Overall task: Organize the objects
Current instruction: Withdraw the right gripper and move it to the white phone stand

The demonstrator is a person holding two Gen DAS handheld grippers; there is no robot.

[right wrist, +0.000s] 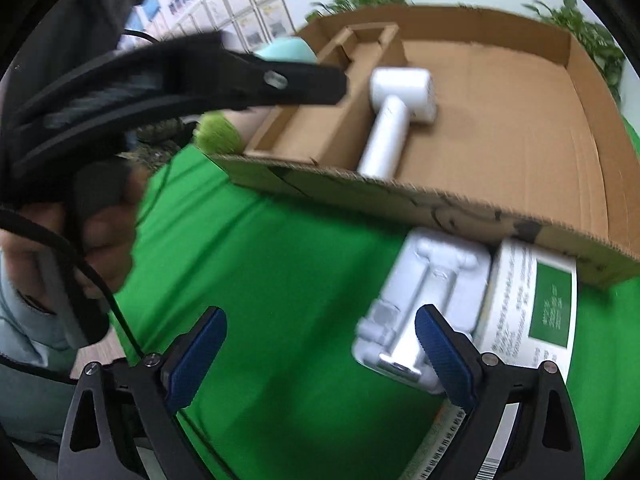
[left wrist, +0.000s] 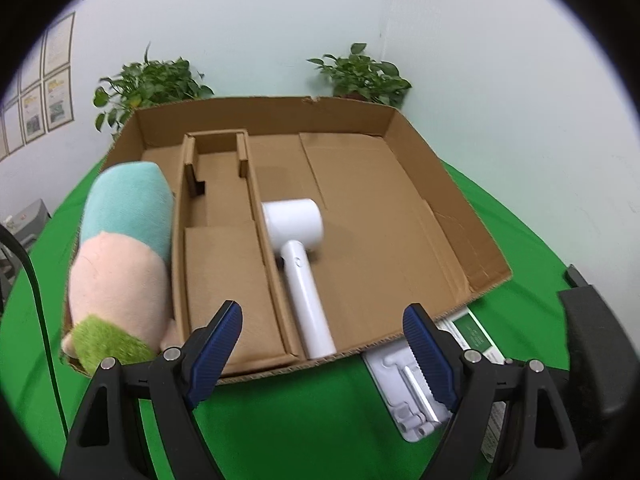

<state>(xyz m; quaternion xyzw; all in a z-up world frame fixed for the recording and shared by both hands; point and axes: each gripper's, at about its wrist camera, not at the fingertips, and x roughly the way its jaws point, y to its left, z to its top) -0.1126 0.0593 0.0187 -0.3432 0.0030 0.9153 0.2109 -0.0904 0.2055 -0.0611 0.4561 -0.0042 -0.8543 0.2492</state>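
A white hair dryer [left wrist: 298, 248] [right wrist: 394, 120] lies in the wide right part of an open cardboard box [left wrist: 400, 216] [right wrist: 520, 128]. A plush toy [left wrist: 120, 264] in teal, pink and green fills the box's left compartment. My left gripper [left wrist: 322, 344] hovers open over the box's near edge, nothing between its fingers. In front of the box a white moulded tray [left wrist: 404, 392] [right wrist: 424, 304] lies on the green cloth, next to a white and green carton [right wrist: 532, 312]. My right gripper [right wrist: 322, 344] is open just above the cloth, its right finger over the tray's near end.
Green cloth [left wrist: 300, 420] [right wrist: 260, 260] covers the table. Two potted plants [left wrist: 148, 84] [left wrist: 360, 74] stand behind the box against the wall. In the right wrist view the left gripper's black body [right wrist: 180, 80] and the hand [right wrist: 100, 232] holding it fill the left side.
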